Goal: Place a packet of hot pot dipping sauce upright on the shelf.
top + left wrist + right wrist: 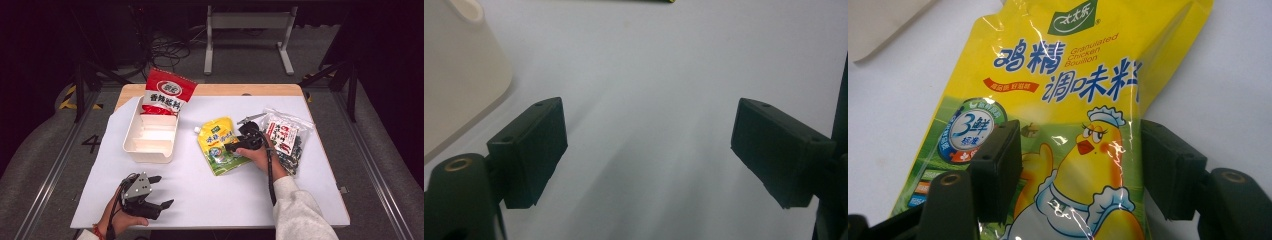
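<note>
**Yellow bouillon pouch between right jaws**

Yellow bouillon pouch [1068, 115]: flat at table centre, long axis near-to-far, right of the white tray [132, 137]. Right gripper [1080, 167]: jaws spread, straddling its near end, not yet pinching. Left gripper [649, 150]: spread, empty, well apart near-left.

- The wooden table [210, 90] with a light brown top stands in the middle of the room, and a large white sheet [210, 190] covers most of it.
- The grey floor [35, 150] around the table is dim.
- Metal rails [60, 160] run along the floor on both sides.
- A white metal frame with two legs [247, 22] stands on the floor behind the table.
- A bundle of black cables [170, 50] lies on the floor near this frame.
- Yellow and black striped tape [67, 102] marks the floor at the left.
- The far background is dark.
</note>
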A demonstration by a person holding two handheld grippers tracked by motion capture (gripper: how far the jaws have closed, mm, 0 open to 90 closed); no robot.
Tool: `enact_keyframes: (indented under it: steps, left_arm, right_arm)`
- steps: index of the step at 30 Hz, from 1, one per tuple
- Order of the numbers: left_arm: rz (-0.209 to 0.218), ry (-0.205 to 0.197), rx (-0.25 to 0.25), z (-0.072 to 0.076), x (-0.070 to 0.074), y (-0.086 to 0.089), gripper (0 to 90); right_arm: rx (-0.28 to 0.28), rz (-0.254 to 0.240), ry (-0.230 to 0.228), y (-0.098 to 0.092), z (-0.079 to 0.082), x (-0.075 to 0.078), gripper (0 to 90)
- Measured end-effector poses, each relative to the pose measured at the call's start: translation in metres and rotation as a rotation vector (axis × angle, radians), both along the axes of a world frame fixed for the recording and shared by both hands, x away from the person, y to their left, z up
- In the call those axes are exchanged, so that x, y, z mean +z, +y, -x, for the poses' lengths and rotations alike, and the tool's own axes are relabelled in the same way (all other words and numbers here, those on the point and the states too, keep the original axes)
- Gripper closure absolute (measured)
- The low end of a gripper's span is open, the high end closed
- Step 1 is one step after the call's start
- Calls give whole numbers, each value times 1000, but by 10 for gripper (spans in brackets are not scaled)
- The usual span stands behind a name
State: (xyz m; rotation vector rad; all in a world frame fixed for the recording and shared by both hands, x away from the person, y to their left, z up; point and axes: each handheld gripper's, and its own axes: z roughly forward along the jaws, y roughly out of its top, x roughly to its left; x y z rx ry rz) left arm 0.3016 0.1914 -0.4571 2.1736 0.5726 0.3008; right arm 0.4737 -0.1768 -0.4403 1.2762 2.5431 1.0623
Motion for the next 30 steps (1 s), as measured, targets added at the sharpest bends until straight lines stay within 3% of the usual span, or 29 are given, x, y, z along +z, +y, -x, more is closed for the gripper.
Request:
enact_keyframes:
  steps: [2, 10, 19, 22, 24, 30]
  left_arm:
    - [-7, -4, -3, 0, 0, -2, 154]
    - [-12, 4, -14, -4, 0, -7, 154]
    - [25, 13, -41, -12, 7, -22, 155]
    - [18, 11, -47, -13, 8, -25, 154]
    - [18, 13, -58, -13, 8, -28, 155]
    - [21, 39, -62, -16, 6, -32, 155]
  right_arm:
    - [-4, 1, -1, -1, 0, 1, 508]
    - [44, 38, -43, -1, 1, 5, 763]
    - [93, 78, -114, 2, 17, 11, 846]
    - [96, 84, -123, 3, 22, 12, 847]
    - [112, 109, -166, 5, 30, 16, 849]
    - [165, 111, -187, 10, 45, 19, 853]
